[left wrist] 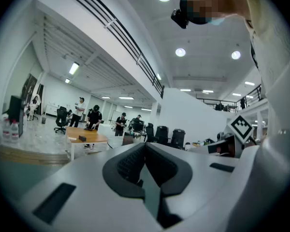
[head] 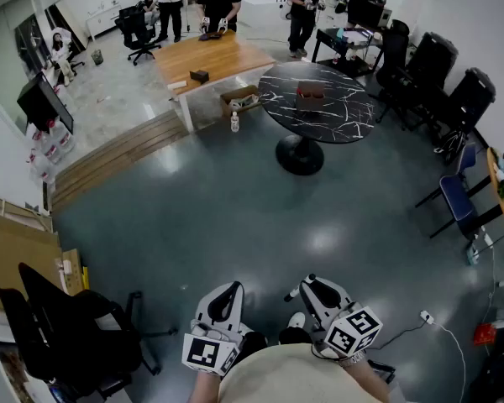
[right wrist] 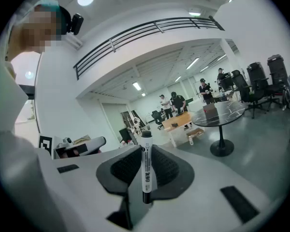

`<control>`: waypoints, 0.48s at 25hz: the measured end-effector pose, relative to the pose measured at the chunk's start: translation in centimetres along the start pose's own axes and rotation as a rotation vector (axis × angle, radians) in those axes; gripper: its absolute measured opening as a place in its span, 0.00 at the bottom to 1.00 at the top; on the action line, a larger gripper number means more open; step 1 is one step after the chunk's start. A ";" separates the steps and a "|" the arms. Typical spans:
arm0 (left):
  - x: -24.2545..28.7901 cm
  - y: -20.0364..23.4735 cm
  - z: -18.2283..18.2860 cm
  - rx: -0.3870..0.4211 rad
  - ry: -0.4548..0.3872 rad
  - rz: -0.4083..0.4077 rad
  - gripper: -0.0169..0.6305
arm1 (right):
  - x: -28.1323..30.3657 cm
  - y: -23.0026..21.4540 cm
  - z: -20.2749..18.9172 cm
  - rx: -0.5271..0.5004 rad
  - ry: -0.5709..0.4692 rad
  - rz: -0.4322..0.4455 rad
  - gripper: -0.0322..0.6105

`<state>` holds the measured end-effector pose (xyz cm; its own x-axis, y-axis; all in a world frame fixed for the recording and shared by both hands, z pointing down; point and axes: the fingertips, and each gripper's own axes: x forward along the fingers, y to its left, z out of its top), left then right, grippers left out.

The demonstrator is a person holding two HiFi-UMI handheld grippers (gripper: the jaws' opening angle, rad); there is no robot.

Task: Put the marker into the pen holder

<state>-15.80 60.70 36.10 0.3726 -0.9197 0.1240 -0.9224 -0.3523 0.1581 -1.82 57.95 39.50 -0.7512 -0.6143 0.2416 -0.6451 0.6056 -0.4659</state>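
A white marker with a black cap stands upright between the dark pads of my right gripper, which is shut on it. The jaws of my left gripper are closed together with nothing between them. In the head view both grippers are held close to my body at the bottom edge, the left gripper beside the right gripper. Far ahead stands a round black marble table with a brown boxy container on it. That same container appears small in the right gripper view.
A black office chair and cardboard sheets are at my left. A wooden table with people around it stands at the back, and a bottle is on the floor. Black chairs line the right. A cable plug lies near my right.
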 end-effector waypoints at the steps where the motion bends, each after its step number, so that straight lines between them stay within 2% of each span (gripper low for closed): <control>1: 1.3 -1.6 -0.8 0.012 0.029 0.002 0.05 | -1.5 -1.9 0.1 0.009 0.011 -0.027 0.18; 3: 3.9 -4.7 -1.8 0.019 0.063 0.005 0.05 | -4.3 -5.4 0.8 0.021 0.020 -0.065 0.18; 7: 7.9 -9.8 -0.4 -0.018 0.013 -0.008 0.05 | -8.3 -10.2 4.1 -0.017 -0.032 -0.059 0.18; 9: 9.9 -12.4 0.2 0.005 0.008 -0.013 0.05 | -10.2 -12.4 5.5 -0.044 -0.059 -0.061 0.18; 12: 13.2 -16.2 -0.3 0.044 0.030 -0.033 0.05 | -13.6 -16.6 7.4 -0.039 -0.091 -0.110 0.18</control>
<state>4.09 54.38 35.46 0.4055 -0.9019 0.1487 -0.9127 -0.3906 0.1199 20.09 52.50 37.62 -0.6612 -0.7202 0.2101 -0.7289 0.5506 -0.4068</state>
